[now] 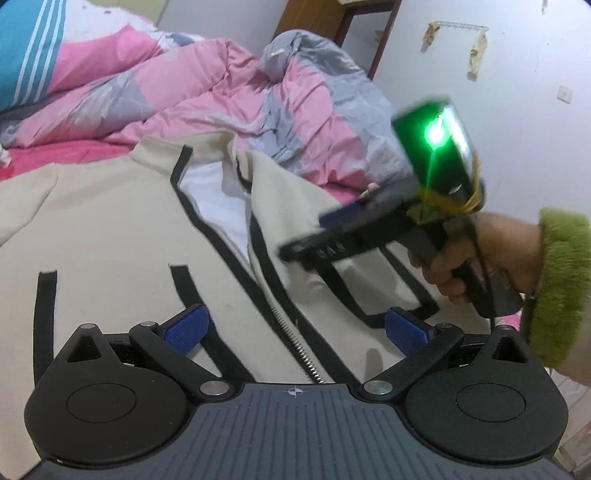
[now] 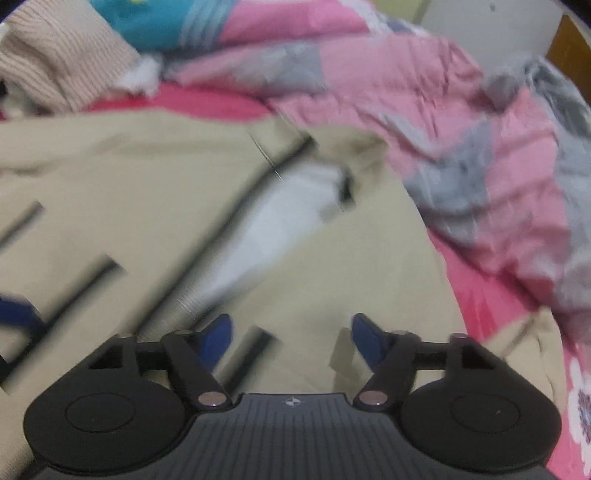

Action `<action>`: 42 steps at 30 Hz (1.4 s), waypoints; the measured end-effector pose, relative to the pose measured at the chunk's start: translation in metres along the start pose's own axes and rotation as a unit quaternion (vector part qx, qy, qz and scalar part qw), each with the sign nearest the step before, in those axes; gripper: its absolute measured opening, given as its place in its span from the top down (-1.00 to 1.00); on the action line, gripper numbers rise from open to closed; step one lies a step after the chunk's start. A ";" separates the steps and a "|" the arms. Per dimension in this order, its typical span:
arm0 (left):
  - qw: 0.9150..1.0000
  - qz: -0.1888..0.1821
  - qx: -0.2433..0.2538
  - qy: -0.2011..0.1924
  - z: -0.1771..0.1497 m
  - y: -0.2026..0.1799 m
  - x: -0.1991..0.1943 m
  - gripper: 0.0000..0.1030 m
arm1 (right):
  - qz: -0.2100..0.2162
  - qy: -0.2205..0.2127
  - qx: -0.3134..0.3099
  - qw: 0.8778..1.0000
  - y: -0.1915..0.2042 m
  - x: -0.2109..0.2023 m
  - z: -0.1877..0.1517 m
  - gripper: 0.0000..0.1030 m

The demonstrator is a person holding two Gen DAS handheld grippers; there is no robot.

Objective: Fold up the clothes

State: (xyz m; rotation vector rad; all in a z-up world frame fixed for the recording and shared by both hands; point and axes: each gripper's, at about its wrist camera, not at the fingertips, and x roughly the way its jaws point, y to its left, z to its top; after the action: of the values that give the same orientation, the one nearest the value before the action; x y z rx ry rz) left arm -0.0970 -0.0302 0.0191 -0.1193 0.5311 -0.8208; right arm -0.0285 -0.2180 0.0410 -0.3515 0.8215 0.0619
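A beige jacket [image 1: 110,229] with black trim lies front-up and spread out on the bed, its white lining showing at the neck. My left gripper [image 1: 297,326] is open just above the lower front, and the metal zipper [image 1: 295,343] runs between its blue pads. A hand in a fuzzy green sleeve [image 1: 561,288] holds my right gripper [image 1: 303,238] over the jacket's right front panel. In the blurred right wrist view the right gripper [image 2: 291,338] is open over the beige jacket [image 2: 110,166], with nothing pinched between its pads.
A crumpled pink and grey quilt [image 1: 221,81] is heaped behind the jacket and along its right side [image 2: 461,129]. A pink sheet [image 2: 491,302] covers the bed. A beige knit garment [image 2: 55,55] and a teal striped garment [image 1: 26,48] lie at the back left. Wooden furniture [image 1: 314,14] stands by the wall.
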 end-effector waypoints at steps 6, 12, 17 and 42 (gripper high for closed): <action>0.999 -0.031 0.038 0.000 0.009 -0.020 0.005 -0.98 | -0.035 -0.009 0.081 0.996 -0.054 -0.014 -0.003 -0.04; 0.998 -0.021 0.041 0.031 0.010 -0.029 0.028 -0.94 | -0.024 -0.077 0.087 0.993 -0.059 -0.017 0.033 0.02; 0.999 -0.028 -0.008 0.036 0.006 -0.010 0.030 -0.96 | -0.045 -0.084 -0.029 0.995 -0.016 0.031 0.078 0.03; 0.987 -0.097 -0.131 -0.008 0.009 0.033 0.019 -1.00 | 0.265 -0.147 0.368 0.879 -0.144 0.082 0.130 0.85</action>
State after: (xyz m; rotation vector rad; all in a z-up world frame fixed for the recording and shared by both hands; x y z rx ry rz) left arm -0.0601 -0.0230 0.0091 -0.4255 0.6168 -0.9358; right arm 0.1464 -0.3174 0.1034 0.6030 0.5626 0.2987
